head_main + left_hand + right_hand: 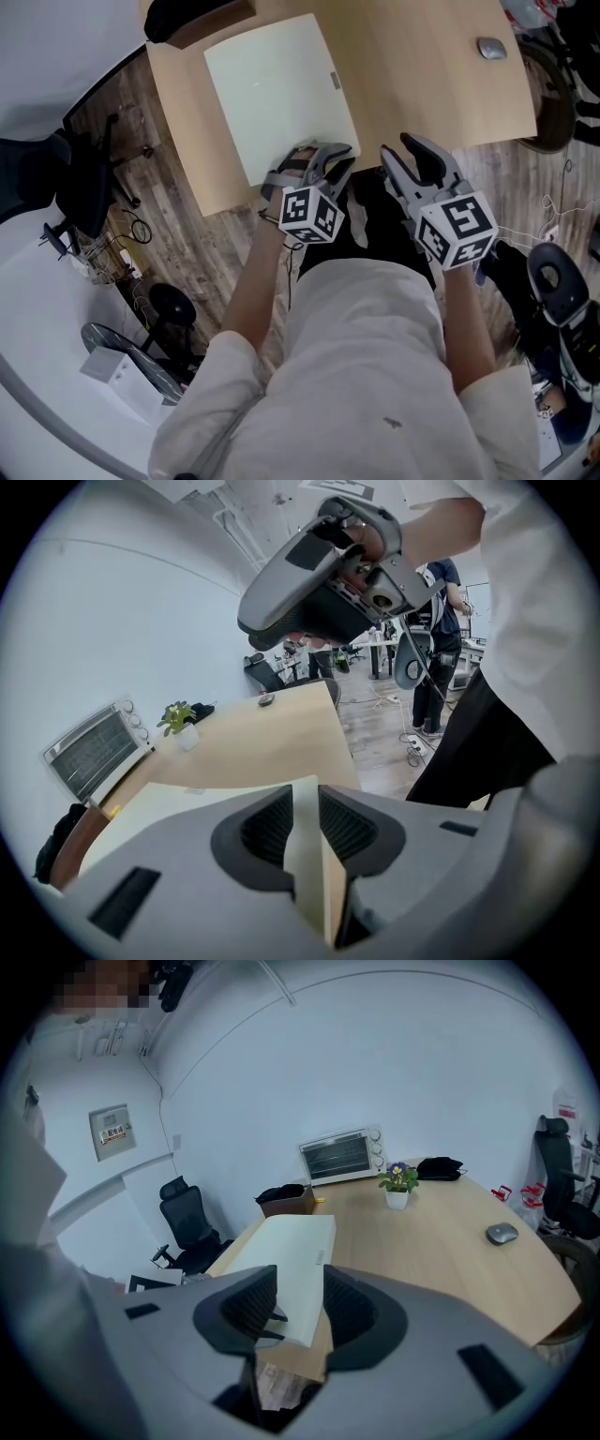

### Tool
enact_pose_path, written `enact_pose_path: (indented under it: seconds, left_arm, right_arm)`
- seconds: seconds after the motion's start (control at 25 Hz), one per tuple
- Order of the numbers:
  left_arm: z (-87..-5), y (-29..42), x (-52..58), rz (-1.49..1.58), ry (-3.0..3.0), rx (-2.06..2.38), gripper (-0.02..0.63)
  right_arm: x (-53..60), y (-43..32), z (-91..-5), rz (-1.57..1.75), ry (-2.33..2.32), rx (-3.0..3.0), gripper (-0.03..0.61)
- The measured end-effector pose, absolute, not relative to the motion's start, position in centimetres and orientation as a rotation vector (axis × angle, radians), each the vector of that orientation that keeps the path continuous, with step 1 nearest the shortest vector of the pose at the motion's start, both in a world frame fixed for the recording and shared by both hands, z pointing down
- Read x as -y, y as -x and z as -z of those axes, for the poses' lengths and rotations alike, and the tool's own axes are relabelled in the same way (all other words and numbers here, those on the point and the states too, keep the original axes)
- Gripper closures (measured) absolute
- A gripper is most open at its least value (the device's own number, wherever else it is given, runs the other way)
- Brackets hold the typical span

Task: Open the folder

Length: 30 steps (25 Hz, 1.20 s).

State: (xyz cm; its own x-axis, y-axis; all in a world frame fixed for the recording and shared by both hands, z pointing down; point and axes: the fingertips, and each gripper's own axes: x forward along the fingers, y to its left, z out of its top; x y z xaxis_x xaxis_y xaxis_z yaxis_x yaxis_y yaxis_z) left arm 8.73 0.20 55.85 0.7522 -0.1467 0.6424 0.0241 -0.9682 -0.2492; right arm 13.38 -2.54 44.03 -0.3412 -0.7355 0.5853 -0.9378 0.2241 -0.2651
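At its near edge, the folder (272,94) is clamped by the left gripper (326,157); lift slowly, separating one layer. The right gripper (401,152) waits empty, jaws apart.

Bright, even indoor light, diffuse in all three views. Shadows soft-edged and faint on the table (422,84). The pale folder (277,94) reads near white in the head view, slightly washed out, surface detail lost. Head view sharp at centre, bowed at left and right edges. Both gripper views are heavy fisheye: black vignette in the corners, the far wall (375,1063) curving. Near jaws soft and out of focus; far room crisper.
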Motion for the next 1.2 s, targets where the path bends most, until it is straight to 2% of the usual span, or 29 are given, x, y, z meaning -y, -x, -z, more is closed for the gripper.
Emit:
enact_pose_path:
  seconds: [0.56, 1.2]
  left_arm:
    - [-54.3, -8.7, 0.4, 0.92, 2.889, -0.113, 0.572]
    - [-52.1, -7.9, 1.1, 0.759, 3.113, -0.165, 0.584]
  right_arm:
    - [2.8, -13.4, -44.7, -0.822, -1.531, 2.152, 0.422]
    - [2.1, -12.1, -48.4, -0.858, -1.445, 2.114, 0.437]
